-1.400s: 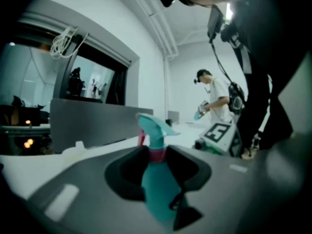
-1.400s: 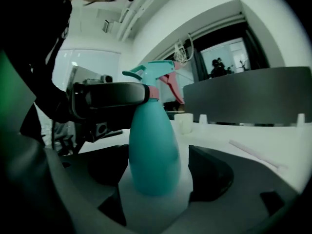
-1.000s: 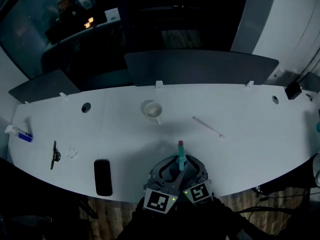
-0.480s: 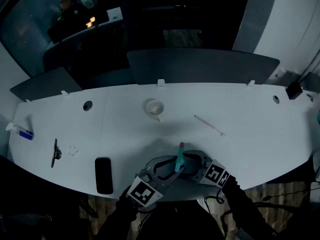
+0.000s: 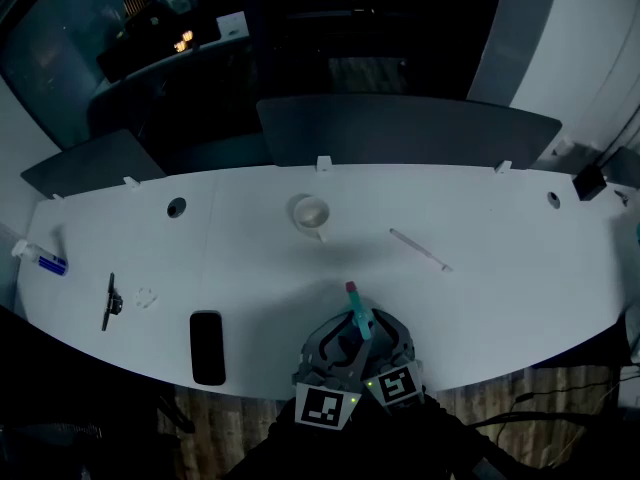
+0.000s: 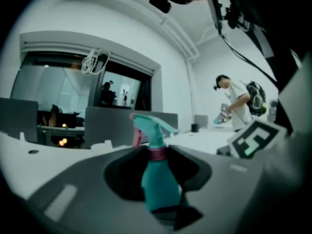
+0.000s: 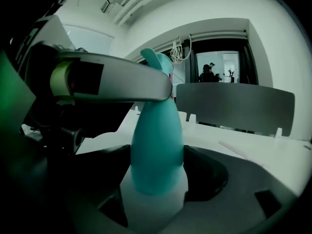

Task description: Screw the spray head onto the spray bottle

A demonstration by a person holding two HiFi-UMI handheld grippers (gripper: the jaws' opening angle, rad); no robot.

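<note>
Both tools are drawn in close to the person at the near edge of the table [image 5: 250,258], and the teal bottle [image 5: 360,323] stands up between them, off the tabletop and leaning a little away from the person. The spray head [image 6: 151,126] already sits on top, nozzle pointing off to one side, with its pink collar [image 6: 157,152] over the neck.

The left hand-held gripper [image 6: 157,154] comes in level, and its jaws are closed on that collar. The right hand-held gripper [image 7: 158,179] sits lower, angled slightly downward, with its jaws clamped on the fat lower body of the bottle [image 7: 158,150]. From its view, the left one's jaw crosses just above, right at the neck.

So the 2 grips are stacked along the bottle's long axis, which runs roughly upright: collar above, body below. Any tightening, I'd judge, has to be a twist about that axis, the left turning the collar while the right keeps the body from spinning (or the reverse). Whether the thread is already snug I cannot tell from here. The risk is the slim collar slipping.
</note>
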